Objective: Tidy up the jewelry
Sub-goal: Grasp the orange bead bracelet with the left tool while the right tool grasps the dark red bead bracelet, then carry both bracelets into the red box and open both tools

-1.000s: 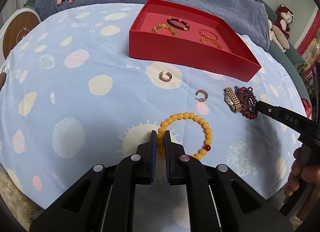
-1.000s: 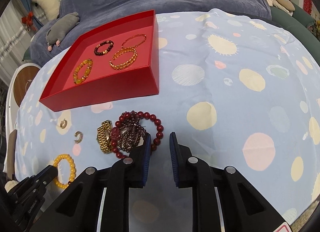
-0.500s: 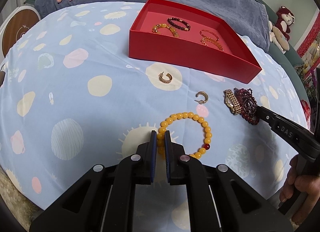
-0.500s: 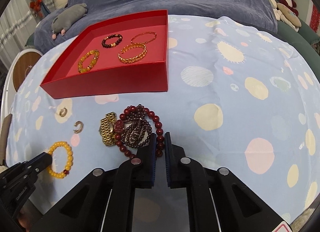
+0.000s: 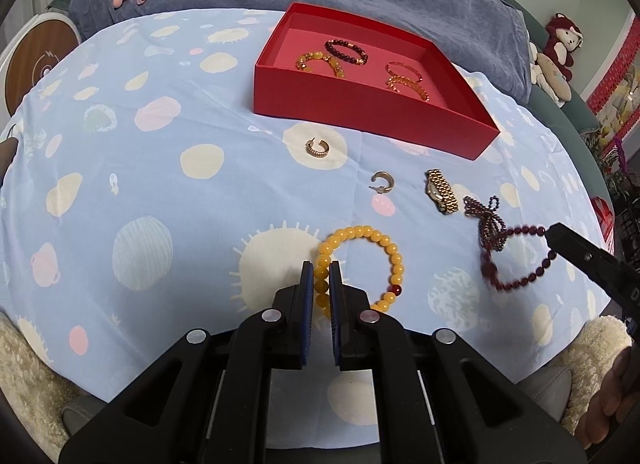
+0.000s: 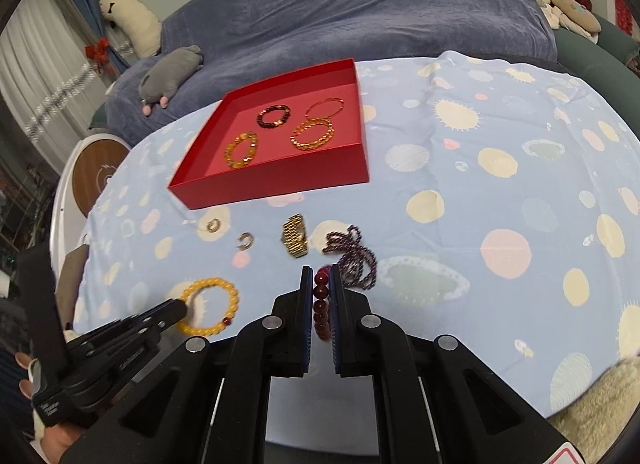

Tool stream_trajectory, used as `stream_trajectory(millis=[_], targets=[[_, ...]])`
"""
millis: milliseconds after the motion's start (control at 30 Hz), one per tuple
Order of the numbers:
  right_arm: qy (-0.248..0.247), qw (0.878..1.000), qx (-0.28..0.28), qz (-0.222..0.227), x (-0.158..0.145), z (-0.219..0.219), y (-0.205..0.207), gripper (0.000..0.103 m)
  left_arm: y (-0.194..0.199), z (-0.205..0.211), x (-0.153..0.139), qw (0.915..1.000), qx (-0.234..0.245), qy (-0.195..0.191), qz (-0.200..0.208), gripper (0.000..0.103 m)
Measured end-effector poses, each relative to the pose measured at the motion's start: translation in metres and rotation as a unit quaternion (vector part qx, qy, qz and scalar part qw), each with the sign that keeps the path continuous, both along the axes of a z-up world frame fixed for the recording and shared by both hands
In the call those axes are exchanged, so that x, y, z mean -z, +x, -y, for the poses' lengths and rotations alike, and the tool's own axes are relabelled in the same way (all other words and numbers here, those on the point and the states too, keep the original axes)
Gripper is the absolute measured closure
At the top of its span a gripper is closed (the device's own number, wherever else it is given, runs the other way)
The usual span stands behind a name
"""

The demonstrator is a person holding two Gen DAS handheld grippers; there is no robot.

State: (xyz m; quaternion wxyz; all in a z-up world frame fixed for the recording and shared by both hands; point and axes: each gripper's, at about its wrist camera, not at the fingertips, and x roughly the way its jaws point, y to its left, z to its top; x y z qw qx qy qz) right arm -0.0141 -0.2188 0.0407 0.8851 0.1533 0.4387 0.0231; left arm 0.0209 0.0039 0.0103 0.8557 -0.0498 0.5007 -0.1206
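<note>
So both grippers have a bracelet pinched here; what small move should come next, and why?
Probably carry the right gripper toward the red tray. It is shut on the dark red bracelet, which hangs off the cloth but looks snagged with the small-bead strand. The left gripper holds the yellow bracelet flat.

Soft, even indoor light fills both my wrist views, with no glare on the tablecloth [image 5: 160, 152] and only faint shadows beneath the red box [image 5: 360, 112]. Fisheye lenses bow the table edge and darken every corner into a black rim. My own grippers look sharp up close. Motion blur smears the dark red bead bracelet [image 5: 520, 264] in my left view. Daylight glows through pale curtains [image 6: 36, 76] at the left of my right view.
</note>
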Motion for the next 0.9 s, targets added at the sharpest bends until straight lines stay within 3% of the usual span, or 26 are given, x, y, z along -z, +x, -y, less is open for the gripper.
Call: stream_trajectory(millis=[400,900], targets=[[0.012,1.0,-0.014,0.007,-0.01,-0.008,-0.021,0.096,-0.012,0.001,-0.017,0.9999,0.006,-0.011,0.012,0.096],[0.01,0.999,-0.026,0.043,-0.037,-0.011,0.016,0.096,0.01,0.011,-0.059,0.9987,0.02,-0.03,0.037,0.096]])
